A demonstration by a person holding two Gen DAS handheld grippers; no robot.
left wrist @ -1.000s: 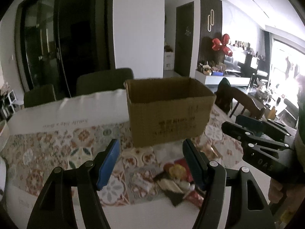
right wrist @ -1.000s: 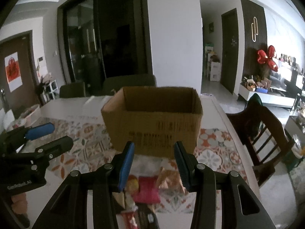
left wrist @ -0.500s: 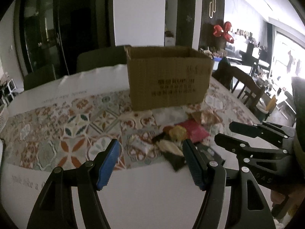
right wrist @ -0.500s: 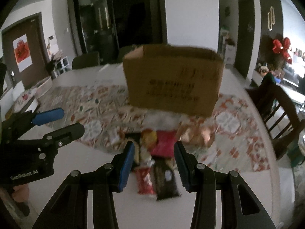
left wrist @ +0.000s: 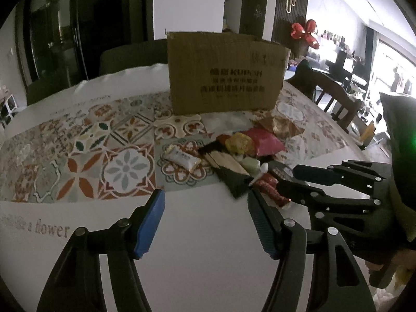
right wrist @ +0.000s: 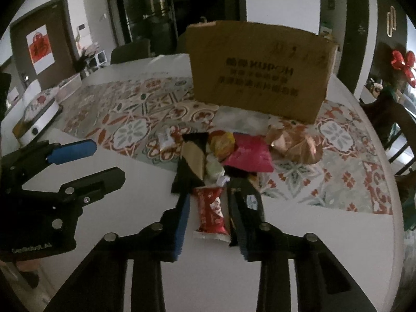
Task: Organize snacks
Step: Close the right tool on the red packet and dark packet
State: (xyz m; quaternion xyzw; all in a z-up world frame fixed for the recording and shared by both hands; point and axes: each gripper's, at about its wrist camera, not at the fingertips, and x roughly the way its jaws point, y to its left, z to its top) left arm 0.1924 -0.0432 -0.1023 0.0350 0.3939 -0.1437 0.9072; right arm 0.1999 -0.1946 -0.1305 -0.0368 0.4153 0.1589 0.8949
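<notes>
Right wrist view puts my right tool (right wrist: 209, 208) low over the counter (right wrist: 299, 239), its jaws apart but just narrowing, astride a red snack packet (right wrist: 211, 209) without pressing it. That packet lies at the near end of one snack pile (right wrist: 228, 156), in front of the single cardboard box (right wrist: 257, 70). I count roughly nine snacks: a magenta pouch (right wrist: 249, 153), a yellow one (right wrist: 222, 143), a gold foil bag (right wrist: 296, 144), others dark or pale. My left tool (left wrist: 205, 221) hangs with jaws apart over bare counter, left of the pile. Only the right view shows a round tin (right wrist: 39, 114) far left of the box.
</notes>
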